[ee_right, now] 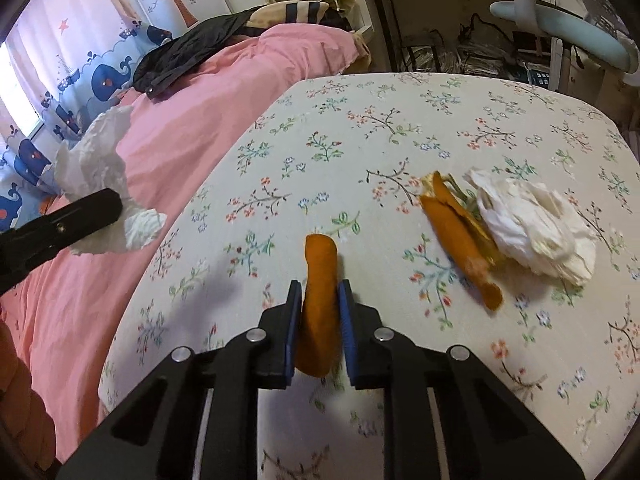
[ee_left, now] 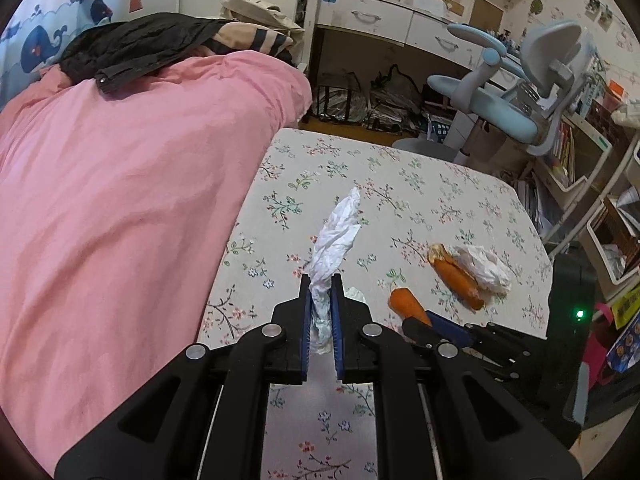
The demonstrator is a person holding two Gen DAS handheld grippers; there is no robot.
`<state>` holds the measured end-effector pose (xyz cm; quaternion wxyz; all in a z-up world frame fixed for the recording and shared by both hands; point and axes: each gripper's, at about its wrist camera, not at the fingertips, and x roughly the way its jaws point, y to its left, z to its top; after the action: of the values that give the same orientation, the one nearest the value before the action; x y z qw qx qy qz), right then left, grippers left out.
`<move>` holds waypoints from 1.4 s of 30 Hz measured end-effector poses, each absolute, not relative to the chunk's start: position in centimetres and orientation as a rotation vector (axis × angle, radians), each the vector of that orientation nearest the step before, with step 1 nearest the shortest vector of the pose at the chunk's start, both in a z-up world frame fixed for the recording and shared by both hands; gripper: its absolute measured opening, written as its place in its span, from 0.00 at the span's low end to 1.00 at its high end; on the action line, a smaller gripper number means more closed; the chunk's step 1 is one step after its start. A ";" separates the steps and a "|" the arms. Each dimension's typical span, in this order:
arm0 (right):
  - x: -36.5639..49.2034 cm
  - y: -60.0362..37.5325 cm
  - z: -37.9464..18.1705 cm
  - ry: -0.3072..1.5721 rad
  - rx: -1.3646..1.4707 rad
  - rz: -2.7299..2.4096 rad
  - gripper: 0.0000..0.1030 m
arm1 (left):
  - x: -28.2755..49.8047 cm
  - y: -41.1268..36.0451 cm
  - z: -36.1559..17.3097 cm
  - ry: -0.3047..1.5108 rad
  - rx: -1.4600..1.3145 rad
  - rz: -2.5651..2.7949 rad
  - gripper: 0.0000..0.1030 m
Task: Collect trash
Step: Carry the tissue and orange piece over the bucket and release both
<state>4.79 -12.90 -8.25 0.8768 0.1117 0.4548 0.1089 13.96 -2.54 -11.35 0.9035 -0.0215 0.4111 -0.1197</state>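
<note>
My left gripper [ee_left: 321, 280] is shut on a crumpled white tissue [ee_left: 336, 236] and holds it above the floral tablecloth [ee_left: 420, 188]. The tissue [ee_right: 100, 160] and the left gripper [ee_right: 100, 210] also show at the left of the right wrist view. My right gripper [ee_right: 320, 290] is shut on an orange peel strip [ee_right: 318, 276], just above the cloth; this peel [ee_left: 406, 302] shows in the left wrist view too. A second orange peel [ee_right: 460, 232] and a crumpled white tissue [ee_right: 532, 224] lie together on the table at the right.
A pink duvet [ee_left: 120, 200] covers the bed left of the table, with a black garment [ee_left: 132, 48] on it. A blue desk chair [ee_left: 512, 92] and white desk drawers [ee_left: 384, 20] stand beyond the table. Shelves [ee_left: 592, 184] with clutter stand at the right.
</note>
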 end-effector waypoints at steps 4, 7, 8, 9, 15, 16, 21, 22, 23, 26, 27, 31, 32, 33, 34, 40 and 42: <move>3.8 -12.3 -8.5 0.973 0.171 0.230 0.19 | 12.6 -2.9 -11.2 0.843 -0.025 -0.257 0.08; 3.0 -12.0 -8.6 0.972 0.146 0.228 0.19 | 11.7 -3.2 -11.0 0.833 -0.005 -0.267 0.08; 2.9 -12.1 -8.5 0.972 0.147 0.227 0.19 | 11.4 -3.4 -10.9 0.828 0.007 -0.269 0.08; 2.7 -12.3 -8.5 0.972 0.153 0.226 0.19 | 11.1 -3.6 -10.8 0.822 0.022 -0.270 0.08; 2.0 -13.1 -7.6 0.946 0.203 0.237 0.19 | 10.0 -4.5 -10.0 0.785 0.081 -0.276 0.08; 1.9 -13.2 -7.4 0.941 0.212 0.239 0.19 | 9.9 -4.6 -9.9 0.780 0.087 -0.277 0.08; 1.1 -14.2 -6.3 0.910 0.280 0.252 0.19 | 8.9 -5.1 -9.5 0.751 0.116 -0.284 0.08; 0.9 -14.3 -6.1 0.904 0.289 0.254 0.19 | 8.5 -5.2 -9.3 0.739 0.130 -0.282 0.08; 0.5 -14.5 -5.8 0.896 0.303 0.256 0.19 | 8.3 -5.3 -9.2 0.732 0.138 -0.281 0.08; -0.5 -14.9 -5.1 0.876 0.339 0.261 0.19 | 7.3 -5.5 -8.9 0.714 0.152 -0.290 0.08; -0.9 -15.1 -4.7 0.868 0.350 0.263 0.19 | 7.1 -5.5 -8.9 0.713 0.151 -0.293 0.08; -3.0 -15.7 -3.6 0.832 0.396 0.271 0.19 | 5.7 -5.4 -8.9 0.715 0.146 -0.300 0.08; -3.7 -15.8 -3.3 0.819 0.407 0.274 0.19 | 5.3 -5.5 -8.9 0.716 0.145 -0.303 0.08; -4.2 -15.8 -3.0 0.811 0.414 0.277 0.19 | 4.9 -5.5 -9.0 0.717 0.146 -0.307 0.08; -4.7 -15.8 -2.8 0.805 0.421 0.281 0.19 | 4.6 -5.5 -9.0 0.718 0.146 -0.309 0.08; -7.8 -15.3 -2.4 0.786 0.445 0.312 0.19 | 2.2 -5.2 -9.5 0.748 0.109 -0.337 0.08; -8.9 -15.1 -2.5 0.785 0.452 0.319 0.19 | 1.2 -5.0 -9.5 0.750 0.100 -0.339 0.08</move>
<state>-8.85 -15.14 -2.46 0.8868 0.2173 0.3778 0.1536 1.21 -4.96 -9.48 0.9153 0.0488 0.3642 -0.1648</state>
